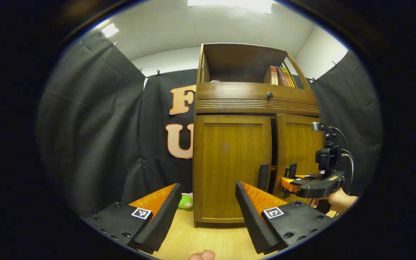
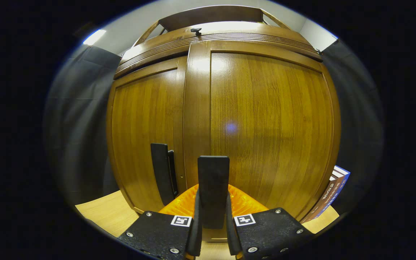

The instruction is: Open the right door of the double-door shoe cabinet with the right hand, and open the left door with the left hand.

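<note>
The wooden shoe cabinet stands ahead in the left gripper view. Its left door is closed, with a dark vertical handle at its inner edge. My left gripper is open, low in front of that door and apart from it. The right door stands slightly ajar, with a dark gap beside it. My right gripper, held by a hand, is at that door's handle. In the right gripper view, the right gripper is shut on the right door's handle; the left door's handle is just beside it.
A green plush toy lies on the wood floor left of the cabinet. A drawer with a dark knob sits above the doors, and books stand on the open top shelf. A book leans by the cabinet's right side.
</note>
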A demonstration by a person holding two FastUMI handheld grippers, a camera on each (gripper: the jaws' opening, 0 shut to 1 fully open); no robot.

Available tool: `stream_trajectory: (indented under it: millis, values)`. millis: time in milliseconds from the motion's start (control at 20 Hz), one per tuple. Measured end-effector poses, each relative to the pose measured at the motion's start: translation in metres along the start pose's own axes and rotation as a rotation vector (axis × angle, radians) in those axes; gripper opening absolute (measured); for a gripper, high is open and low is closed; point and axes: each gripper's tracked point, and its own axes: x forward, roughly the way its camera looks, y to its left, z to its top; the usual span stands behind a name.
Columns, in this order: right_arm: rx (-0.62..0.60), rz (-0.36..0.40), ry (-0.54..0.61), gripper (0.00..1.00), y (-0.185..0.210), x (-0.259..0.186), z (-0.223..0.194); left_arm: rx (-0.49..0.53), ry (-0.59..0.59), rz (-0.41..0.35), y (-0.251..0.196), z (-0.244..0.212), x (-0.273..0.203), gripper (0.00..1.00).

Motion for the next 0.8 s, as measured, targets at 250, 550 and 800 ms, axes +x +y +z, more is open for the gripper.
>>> stream_trajectory:
  millis: [250,550,800]
  values:
    - [0.009,0.022,0.009,0.29,-0.006,-0.038,-0.006,0.031,-0.016,-0.038,-0.029,0.007,0.002,0.94]
    - [0.016,0.058,0.036,0.29,-0.021,-0.081,-0.013,0.012,-0.008,-0.107,-0.076,0.002,0.000,0.96]
    - [0.014,0.063,0.055,0.28,-0.039,-0.113,-0.014,0.018,-0.004,-0.142,-0.106,-0.001,-0.003,0.96]
